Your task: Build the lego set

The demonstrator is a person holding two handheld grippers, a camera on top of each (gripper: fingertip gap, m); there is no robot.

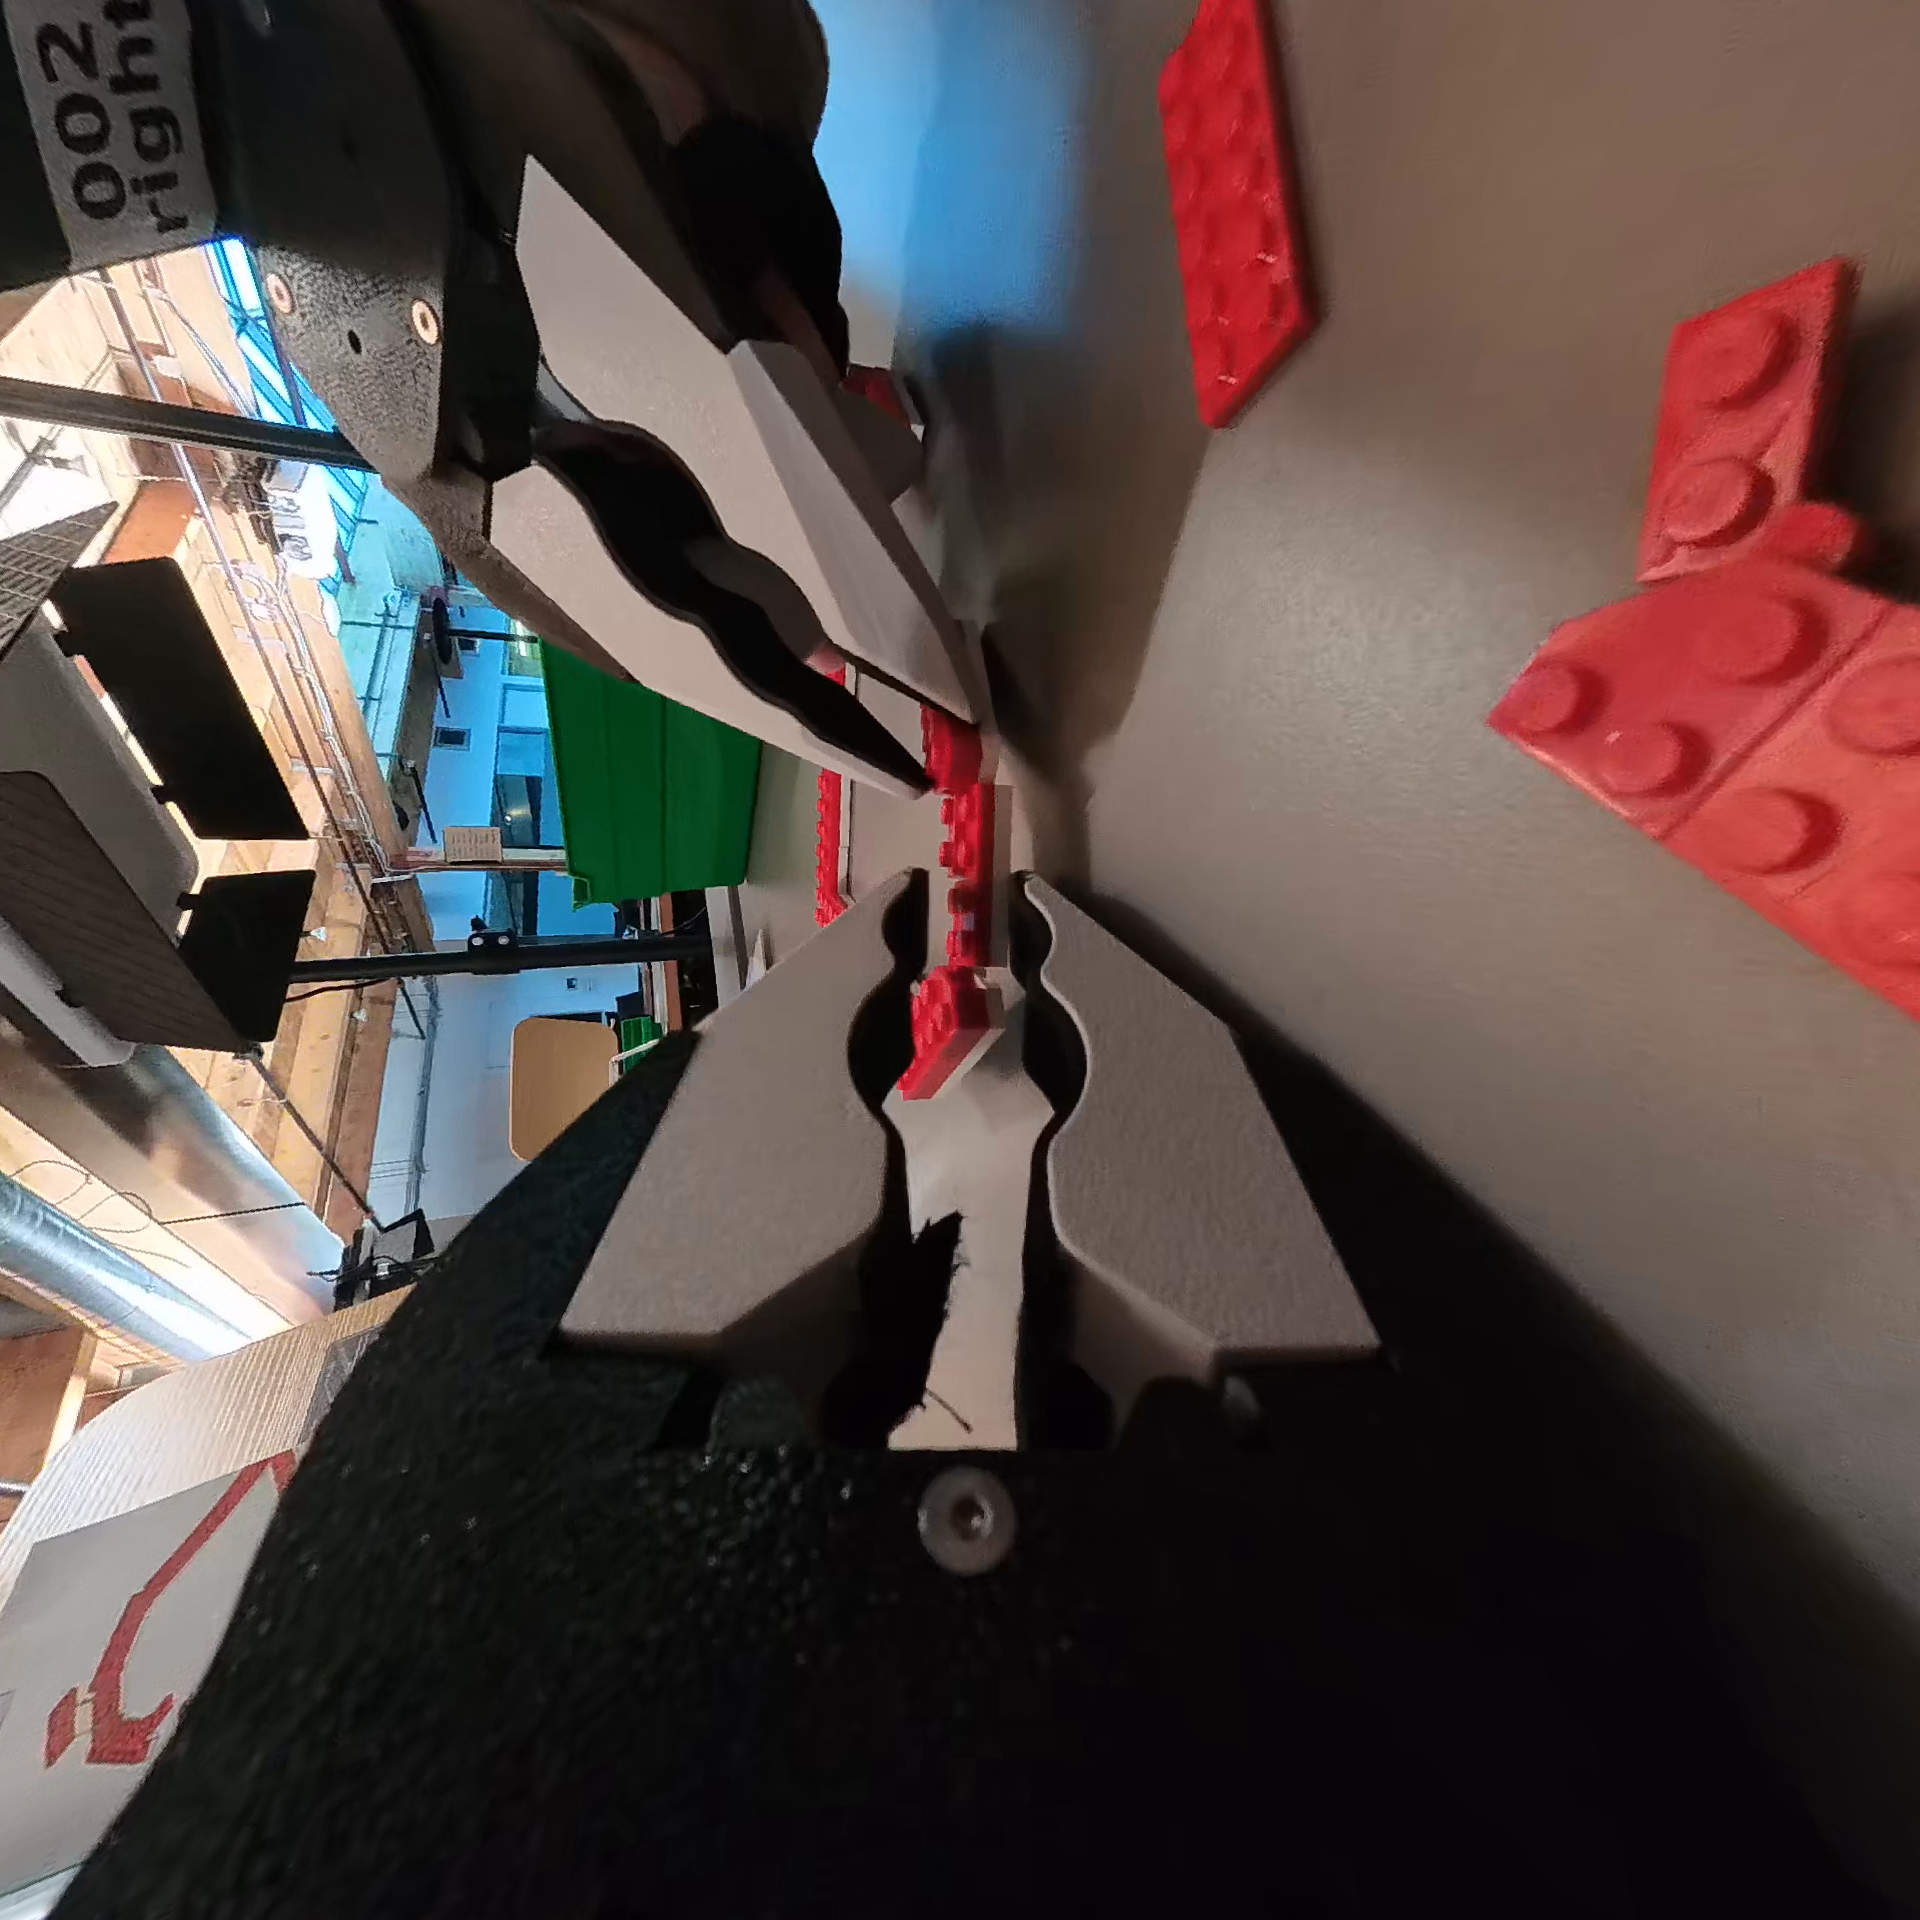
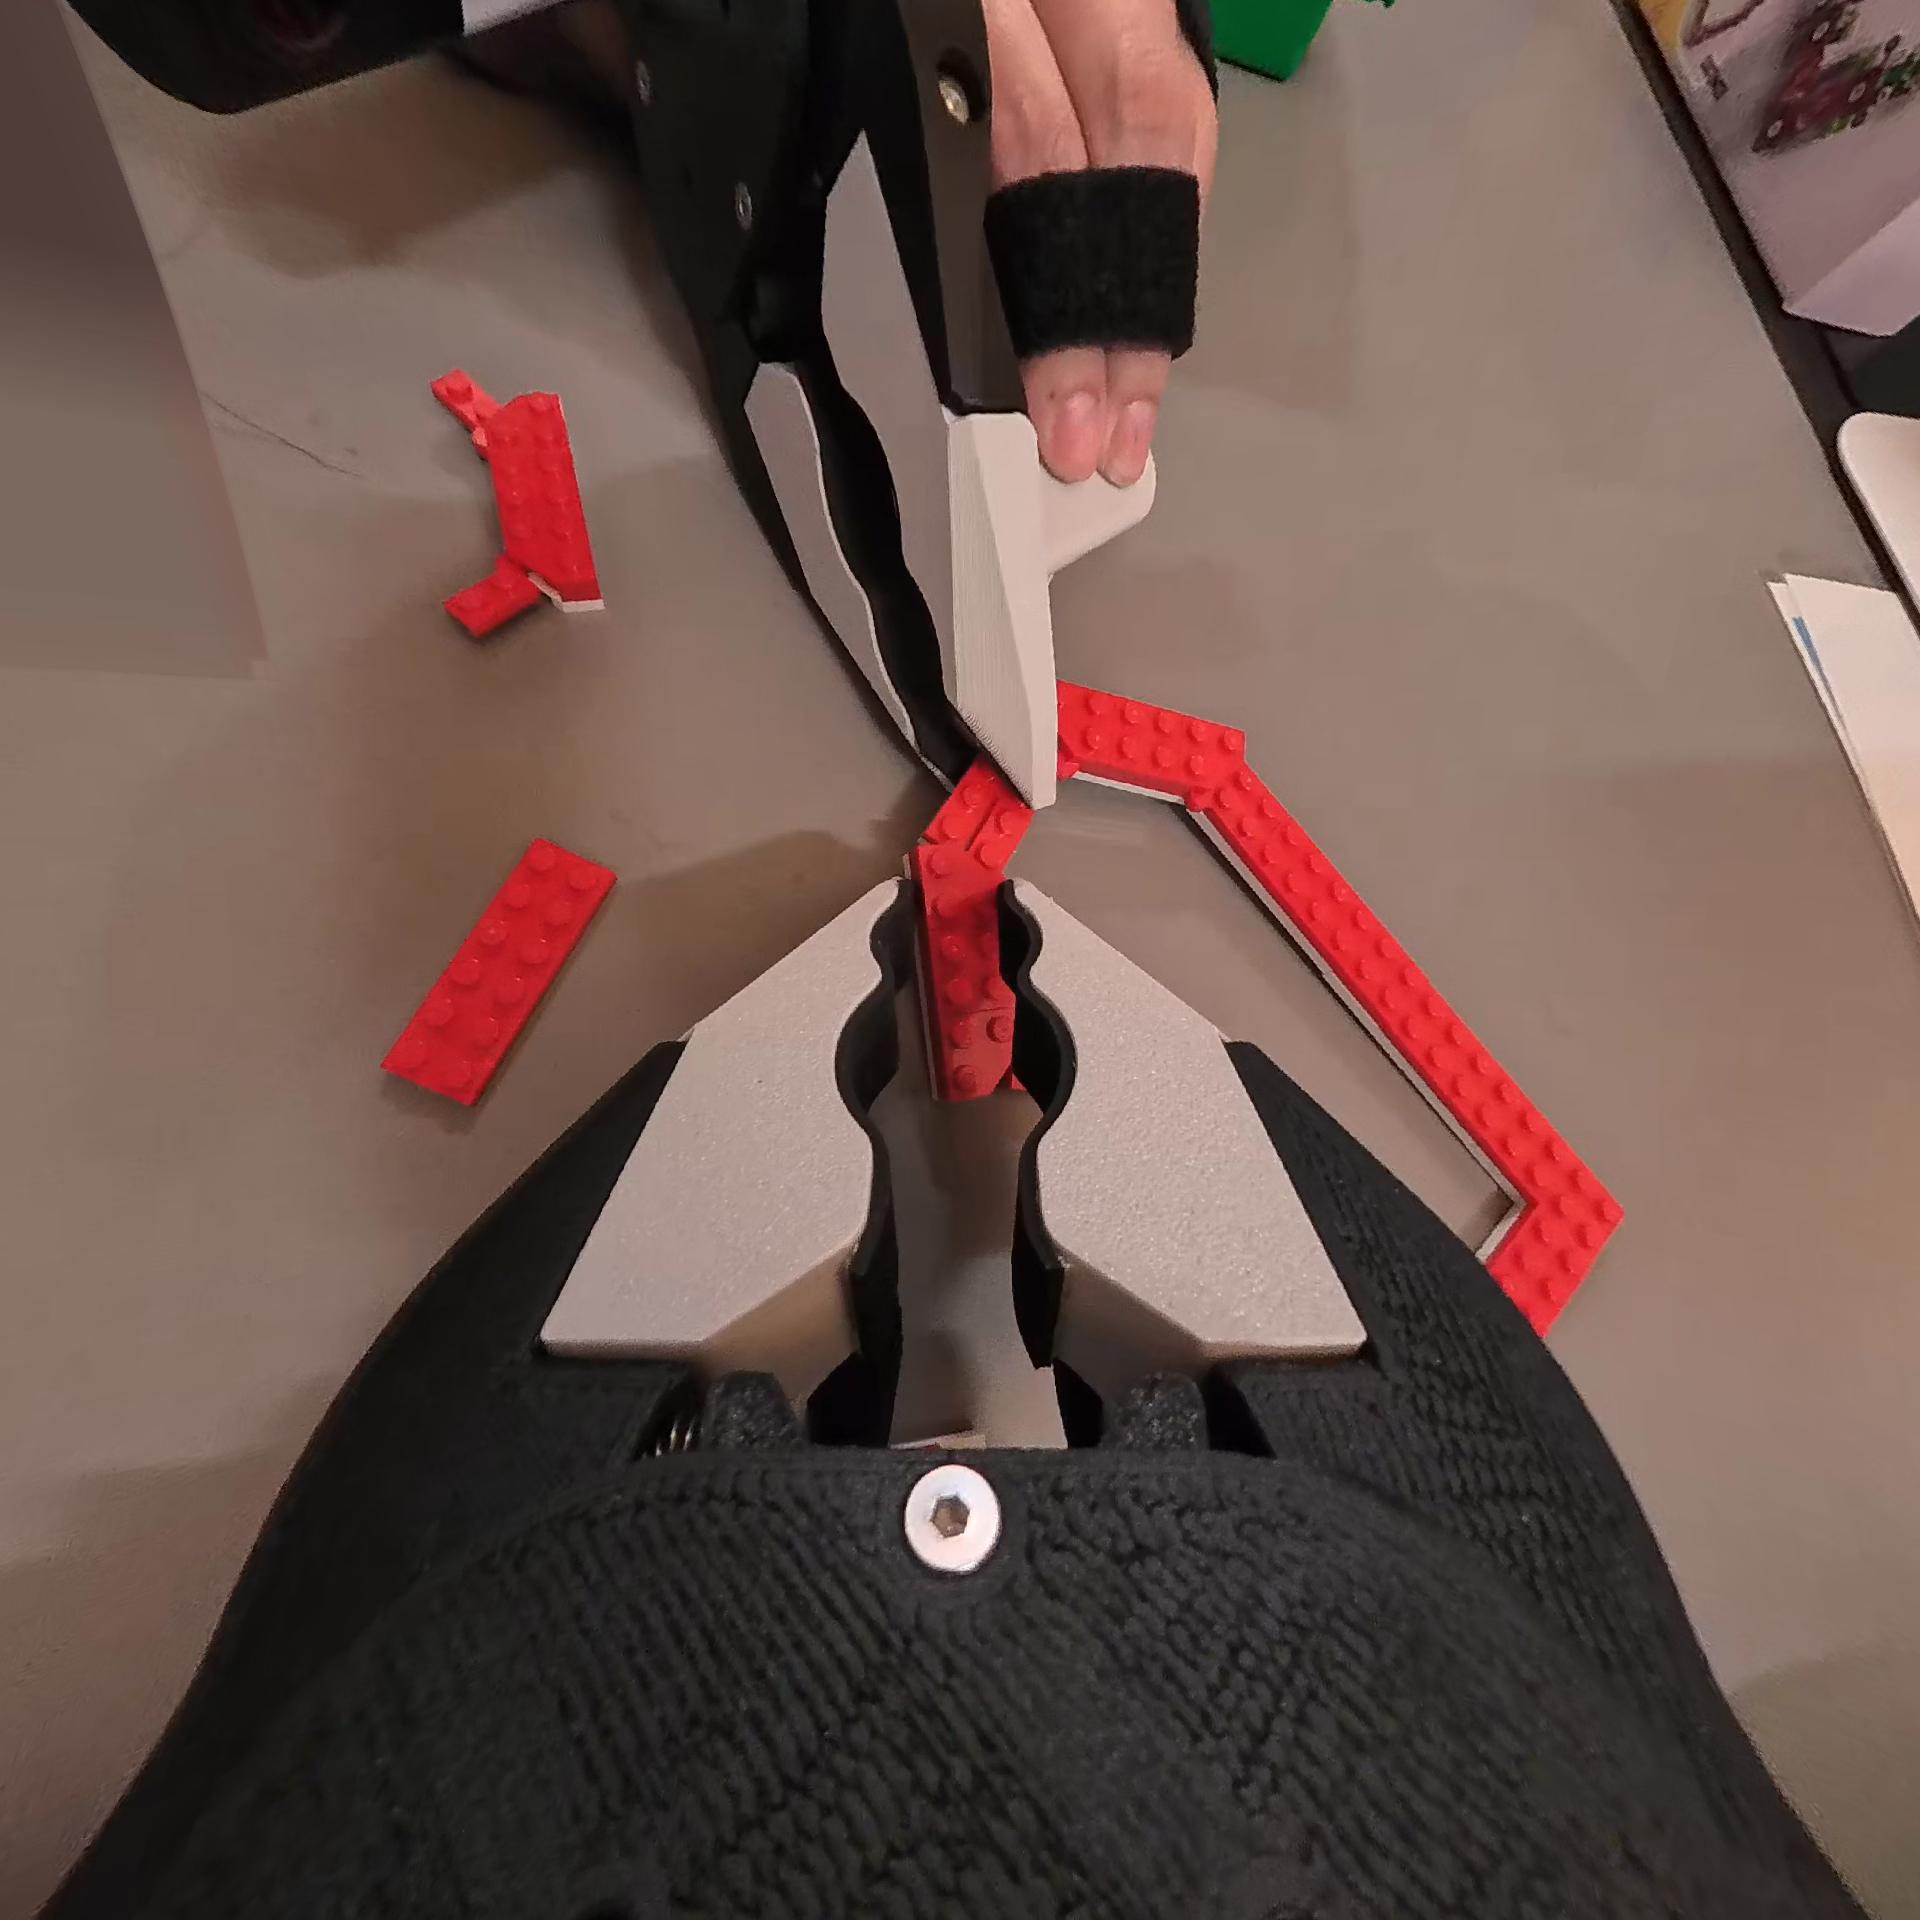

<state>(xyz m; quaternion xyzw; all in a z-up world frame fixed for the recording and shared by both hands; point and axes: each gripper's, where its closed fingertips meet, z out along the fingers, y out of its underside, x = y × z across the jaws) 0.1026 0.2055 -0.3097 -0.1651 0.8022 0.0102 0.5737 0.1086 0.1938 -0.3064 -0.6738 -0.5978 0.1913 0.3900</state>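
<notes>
Grey tabletop [image 1: 1351, 935] fills the left wrist view, rafters and a green bin [image 1: 655, 790] behind, left gripper [image 1: 966, 883] clamped on the red plate strip [image 1: 971, 862], while the right wrist view shows right gripper [image 2: 951, 888] pinching that angular red frame [image 2: 1351, 935] among loose red plates [image 2: 499, 971] on the table
</notes>
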